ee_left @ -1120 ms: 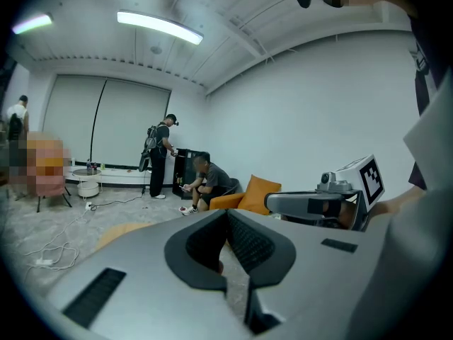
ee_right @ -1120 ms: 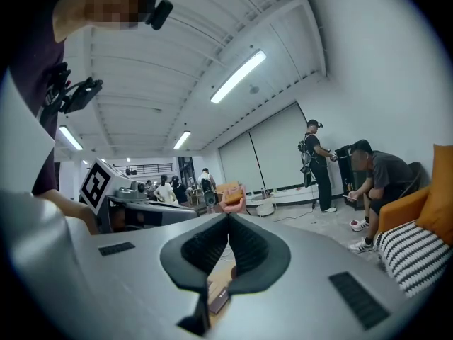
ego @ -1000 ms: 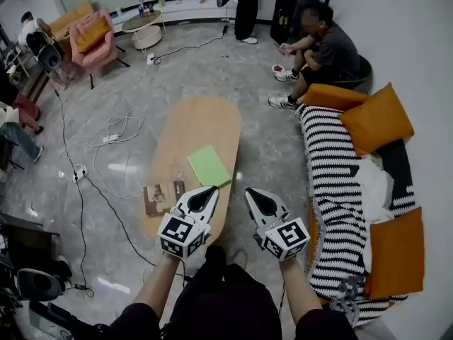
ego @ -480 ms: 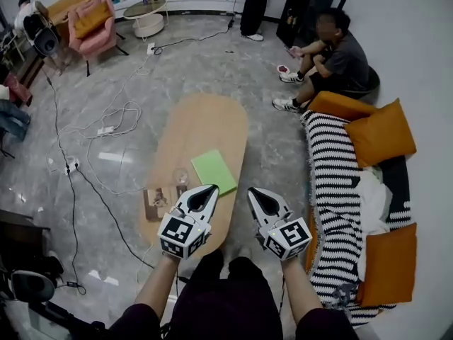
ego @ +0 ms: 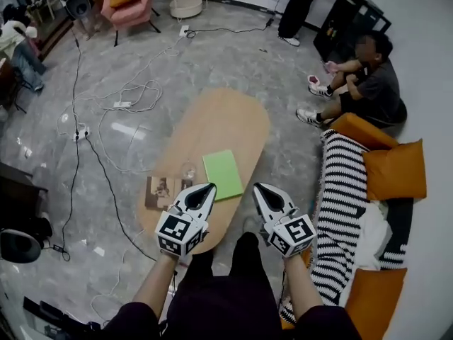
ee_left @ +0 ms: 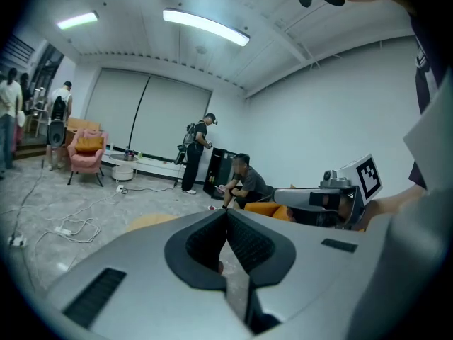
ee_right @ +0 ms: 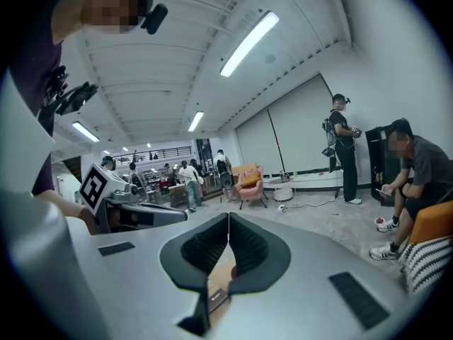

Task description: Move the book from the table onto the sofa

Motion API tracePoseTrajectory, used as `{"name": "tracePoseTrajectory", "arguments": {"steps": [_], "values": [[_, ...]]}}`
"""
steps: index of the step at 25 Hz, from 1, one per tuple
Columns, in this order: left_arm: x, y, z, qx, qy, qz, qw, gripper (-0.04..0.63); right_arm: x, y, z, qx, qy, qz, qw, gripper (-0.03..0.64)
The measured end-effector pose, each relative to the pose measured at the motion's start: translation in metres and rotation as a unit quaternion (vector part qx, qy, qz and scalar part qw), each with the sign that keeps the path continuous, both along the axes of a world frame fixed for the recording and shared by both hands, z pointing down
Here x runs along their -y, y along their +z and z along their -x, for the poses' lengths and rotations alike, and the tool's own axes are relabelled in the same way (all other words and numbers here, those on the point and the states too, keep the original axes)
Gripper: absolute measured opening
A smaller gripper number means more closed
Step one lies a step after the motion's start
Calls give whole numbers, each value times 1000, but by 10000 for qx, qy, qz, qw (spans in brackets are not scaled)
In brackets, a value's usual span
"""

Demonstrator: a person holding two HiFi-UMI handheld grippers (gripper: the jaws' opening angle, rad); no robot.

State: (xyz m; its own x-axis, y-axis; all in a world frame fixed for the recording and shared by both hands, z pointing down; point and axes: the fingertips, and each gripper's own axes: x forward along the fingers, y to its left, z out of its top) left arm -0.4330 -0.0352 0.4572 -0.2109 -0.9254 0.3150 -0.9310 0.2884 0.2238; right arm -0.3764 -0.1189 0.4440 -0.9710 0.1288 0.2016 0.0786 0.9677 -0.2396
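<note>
currently the left gripper [ego: 205, 188] and right gripper [ego: 260, 188] are clenched empty; a flat green book [ego: 222, 174] lies by the right edge of the oval wooden table [ego: 219, 119].

left gripper [ego: 209, 188], right gripper [ego: 258, 188]: moved closer to book [ego: 223, 174] | sofa [ego: 341, 190]: farther right in view

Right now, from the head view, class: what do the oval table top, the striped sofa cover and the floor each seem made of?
Oval table top: probably wood or veneer, matt; even pale tan, grain too faint to confirm.
Striped sofa cover: soft fabric, perhaps knitted; black-and-white stripes bend over the seat.
Floor: likely polished stone or tile; grey marbling, bright glare patches.
</note>
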Motion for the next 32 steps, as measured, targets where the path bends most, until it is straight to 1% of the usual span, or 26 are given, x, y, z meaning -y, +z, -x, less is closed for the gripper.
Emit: {"name": "tracePoseTrajectory", "arguments": {"steps": [2,4,11,15,22,27,32], "values": [[3,5,9,-62,-222,-12,9997,15,6,6,8,-42,-153,27,9999,25],[7,8,15,-99,-352,-10,9993,15,12,9,15,-79,-257,41,9996,25],[17,22,29,-214,-471,127,9986,15,25,22,33,-190,-347,183,9990,25],[22,48,37,-350,-551,222,9976,15,32,51,43,-338,-349,378,9981,25],[20,88,62,-645,-854,252,9939,15,40,100,68,-558,-478,583,9956,25],[28,120,75,-761,-927,412,9919,15,53,134,85,-732,-470,780,9932,25],[34,164,84,-936,-993,579,9890,15,63,178,96,-960,-459,969,9896,26]]}}
